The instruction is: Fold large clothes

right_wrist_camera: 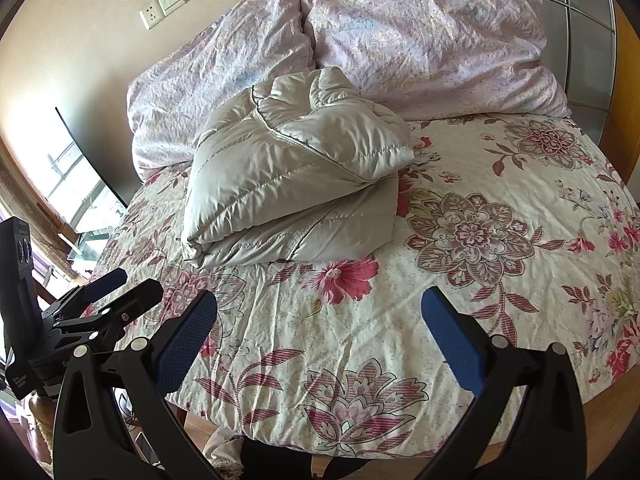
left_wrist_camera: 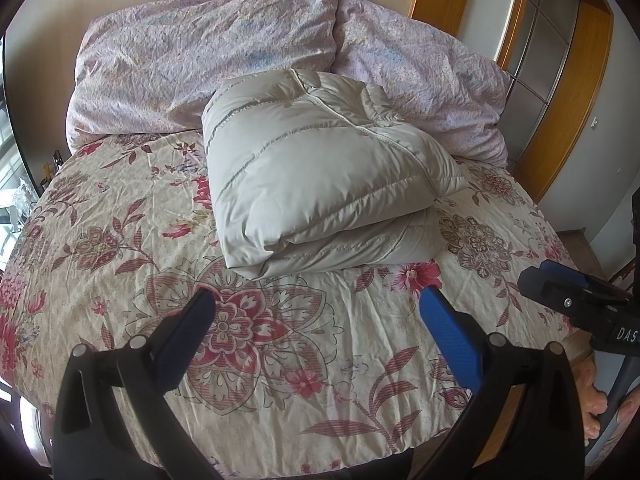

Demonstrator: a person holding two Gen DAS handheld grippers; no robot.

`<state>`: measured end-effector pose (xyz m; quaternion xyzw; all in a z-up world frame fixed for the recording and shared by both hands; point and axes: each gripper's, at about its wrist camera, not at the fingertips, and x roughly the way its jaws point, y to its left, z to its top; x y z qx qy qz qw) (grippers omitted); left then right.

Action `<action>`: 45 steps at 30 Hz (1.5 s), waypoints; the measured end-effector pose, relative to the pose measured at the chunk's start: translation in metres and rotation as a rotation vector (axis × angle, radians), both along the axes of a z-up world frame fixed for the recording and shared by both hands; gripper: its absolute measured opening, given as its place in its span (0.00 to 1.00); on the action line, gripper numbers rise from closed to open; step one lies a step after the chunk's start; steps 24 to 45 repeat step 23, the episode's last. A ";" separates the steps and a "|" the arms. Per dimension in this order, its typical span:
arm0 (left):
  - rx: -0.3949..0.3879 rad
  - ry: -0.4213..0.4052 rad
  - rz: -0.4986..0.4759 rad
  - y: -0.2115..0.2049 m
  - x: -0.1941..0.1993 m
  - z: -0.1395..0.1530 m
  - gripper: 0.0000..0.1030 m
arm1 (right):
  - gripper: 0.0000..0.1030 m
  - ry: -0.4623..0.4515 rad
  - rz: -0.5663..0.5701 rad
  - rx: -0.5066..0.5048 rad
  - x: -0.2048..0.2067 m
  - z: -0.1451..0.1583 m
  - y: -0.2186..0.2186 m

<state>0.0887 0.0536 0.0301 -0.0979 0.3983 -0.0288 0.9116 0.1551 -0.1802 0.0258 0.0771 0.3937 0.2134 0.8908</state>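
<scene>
Ahead of both pairs of fingers, well beyond their tips, a pale grey puffer jacket [left_wrist_camera: 320, 176] lies folded into a thick bundle on the floral bedspread [left_wrist_camera: 120, 248], its far edge against two lilac pillows [left_wrist_camera: 192, 60]. Nearer the camera, the left gripper [left_wrist_camera: 318, 312] hovers over the spread with its blue pads spread wide and nothing between them. Off to its right, the right gripper [right_wrist_camera: 320, 312] is likewise wide apart and empty above the sheet.

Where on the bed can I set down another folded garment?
Free: floral sheet right of the folded jacket, and the wide strip between jacket and both open grippers, left gripper, right gripper. Crowded: behind the jacket, against the pillows.
</scene>
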 end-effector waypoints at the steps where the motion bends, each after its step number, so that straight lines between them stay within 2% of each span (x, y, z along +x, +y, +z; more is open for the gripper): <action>1: -0.001 0.000 -0.001 0.000 0.000 0.000 0.98 | 0.99 0.000 -0.001 0.000 0.000 0.000 0.000; 45: 0.008 -0.001 0.011 0.001 0.001 0.001 0.98 | 0.99 0.002 0.003 0.001 0.000 -0.001 0.001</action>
